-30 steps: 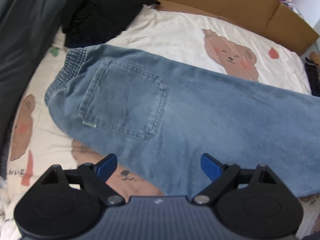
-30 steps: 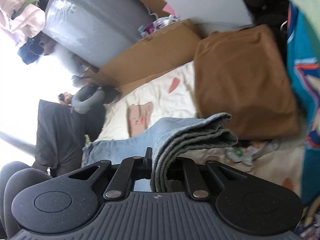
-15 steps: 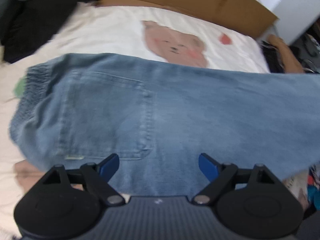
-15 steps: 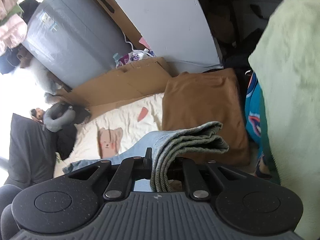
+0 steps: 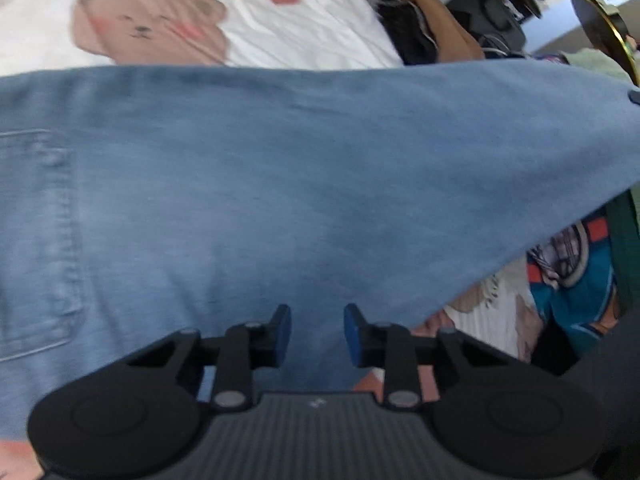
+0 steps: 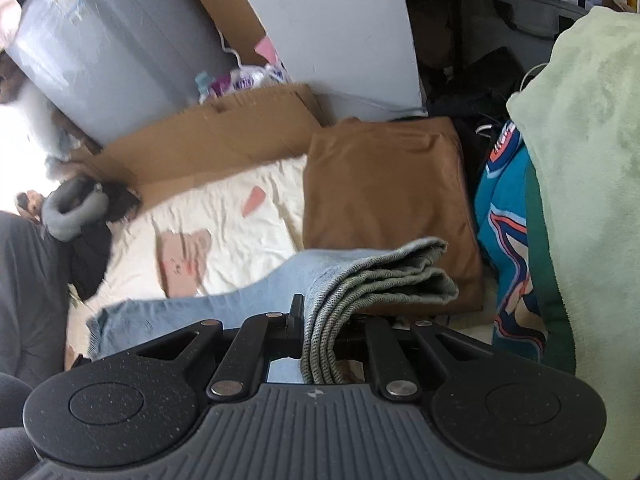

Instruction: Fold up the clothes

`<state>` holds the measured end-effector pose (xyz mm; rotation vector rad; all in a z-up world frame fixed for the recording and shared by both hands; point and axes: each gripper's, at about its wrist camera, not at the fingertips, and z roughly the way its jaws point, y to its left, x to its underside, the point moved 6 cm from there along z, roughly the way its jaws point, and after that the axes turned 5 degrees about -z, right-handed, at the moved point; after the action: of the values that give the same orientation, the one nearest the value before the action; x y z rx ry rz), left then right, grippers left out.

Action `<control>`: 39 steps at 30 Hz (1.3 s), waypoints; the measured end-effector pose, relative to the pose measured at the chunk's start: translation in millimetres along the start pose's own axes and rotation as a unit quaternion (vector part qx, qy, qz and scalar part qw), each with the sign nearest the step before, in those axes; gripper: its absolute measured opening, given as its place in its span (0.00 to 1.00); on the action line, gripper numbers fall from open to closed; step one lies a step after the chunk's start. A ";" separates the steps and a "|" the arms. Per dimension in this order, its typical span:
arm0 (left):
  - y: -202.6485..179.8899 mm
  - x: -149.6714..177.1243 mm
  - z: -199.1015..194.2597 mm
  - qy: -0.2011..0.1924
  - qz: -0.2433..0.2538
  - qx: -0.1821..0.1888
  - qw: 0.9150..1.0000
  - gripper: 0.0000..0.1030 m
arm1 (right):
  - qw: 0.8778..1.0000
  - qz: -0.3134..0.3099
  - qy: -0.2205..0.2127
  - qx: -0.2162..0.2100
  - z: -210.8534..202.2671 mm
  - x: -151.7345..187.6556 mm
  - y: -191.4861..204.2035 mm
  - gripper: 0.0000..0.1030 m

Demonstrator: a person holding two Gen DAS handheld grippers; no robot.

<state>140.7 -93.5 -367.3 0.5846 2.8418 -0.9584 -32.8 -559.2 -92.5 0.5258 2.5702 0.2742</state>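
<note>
The pair of light blue denim jeans (image 5: 280, 184) is only partly folded, by my reading. It lies lengthwise across the cream bear-print bedsheet (image 5: 280, 28), filling the middle of the left wrist frame, with a back pocket at the left edge. Its leg ends are lifted clear of the sheet toward the right edge. Bringing those ends over to the waist and flattening the stack looks to be what is left.

The left gripper (image 5: 317, 334) hangs over the denim at lower centre, its blue-padded jaws parted with nothing between them.

Only the right wrist view shows why the fabric rises: the right gripper (image 6: 324, 336) is clamped on the stacked hem layers (several grey-edged thicknesses). That view also shows a folded brown garment (image 6: 384, 216) right of centre, perhaps an earlier finished piece, and a pale green fleece blanket (image 6: 592, 200) at the right edge. The pocket shows only in the left view.
</note>
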 end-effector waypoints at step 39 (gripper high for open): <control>-12.5 -72.9 123.3 0.002 -0.100 0.104 0.989 0.11 | 0.998 -0.025 0.005 0.061 8.8 4.4 25.7 0.08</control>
<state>198.2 -200.4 -444.3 0.3198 2.8665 -1.2999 -23.8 -533.3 -94.5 0.5037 2.6171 0.1037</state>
